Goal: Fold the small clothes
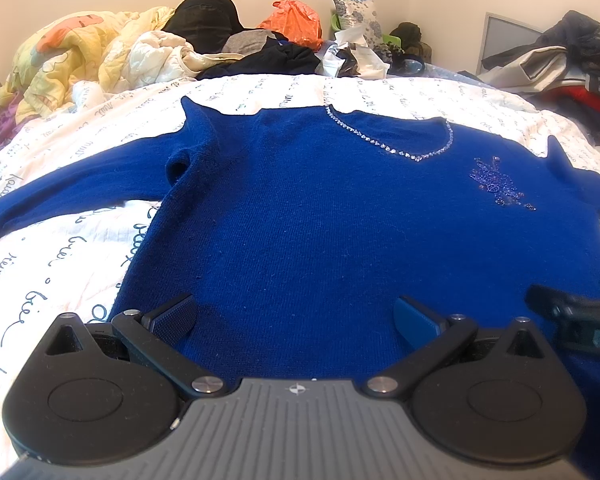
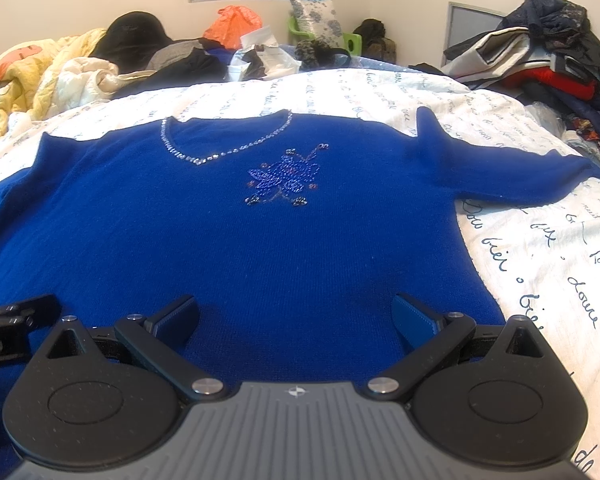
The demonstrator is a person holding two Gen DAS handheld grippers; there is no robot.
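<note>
the blue sweater (image 1: 300, 216) lay flat, front up, on the printed bedsheet (image 1: 48, 264), sleeves spread. your left gripper (image 1: 296, 320) and right gripper (image 2: 296, 320) hovered wide apart at its hem, holding nothing; folding looked unstarted, so next you needed a hem or sleeve grasp.

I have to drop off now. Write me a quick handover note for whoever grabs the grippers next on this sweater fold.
Left gripper: open, empty, over the sweater's lower left part.
Right gripper: open, empty, over the lower right part.
Blue sweater: lies flat, front up, on the white bedspread; both sleeves spread out to the sides, rhinestone neckline at the far end.
Done: sweater laid out. No fold made yet.
Left: fold in the sleeves and sides, then fold the body up, probably from the hem near the grippers.
</note>
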